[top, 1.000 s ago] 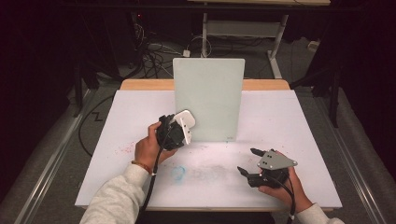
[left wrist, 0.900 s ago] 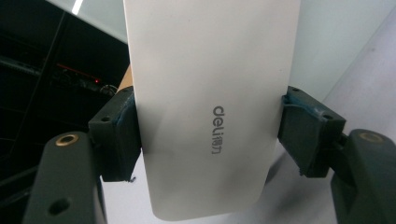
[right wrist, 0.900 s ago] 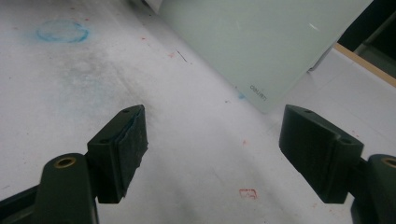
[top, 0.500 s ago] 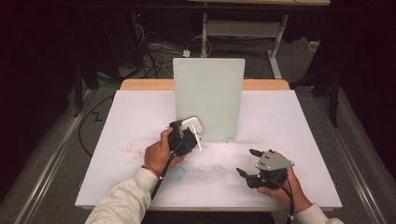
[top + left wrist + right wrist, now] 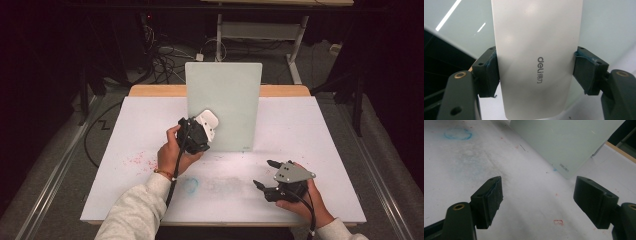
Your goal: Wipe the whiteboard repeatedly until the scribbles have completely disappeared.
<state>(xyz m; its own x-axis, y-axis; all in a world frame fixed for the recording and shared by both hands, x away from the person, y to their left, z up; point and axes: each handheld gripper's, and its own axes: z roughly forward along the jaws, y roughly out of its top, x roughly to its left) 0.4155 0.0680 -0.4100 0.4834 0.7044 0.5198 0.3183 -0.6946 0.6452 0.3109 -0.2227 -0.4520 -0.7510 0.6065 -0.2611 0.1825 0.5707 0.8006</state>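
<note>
A pale glass whiteboard (image 5: 224, 105) stands upright at the middle of the white table (image 5: 310, 130). My left gripper (image 5: 200, 131) is shut on a white board eraser (image 5: 207, 123), held up at the board's lower left face. In the left gripper view the white eraser (image 5: 536, 57) with grey lettering fills the gap between both jaws, the board (image 5: 606, 22) close behind it. My right gripper (image 5: 263, 174) rests open near the table's front right, nothing between its jaws. The right gripper view shows the board's lower corner (image 5: 566, 142) ahead and bare table between the jaws.
A blue scribbled ring (image 5: 190, 185) and a smudged grey patch (image 5: 227, 184) mark the table front. Red specks (image 5: 137, 161) lie at the left. Cables (image 5: 165, 55) and a desk frame (image 5: 260, 30) sit on the floor behind the table.
My left gripper has carried the eraser rightward and up, from left of the board onto its lower left face. The right gripper has stayed almost still.
</note>
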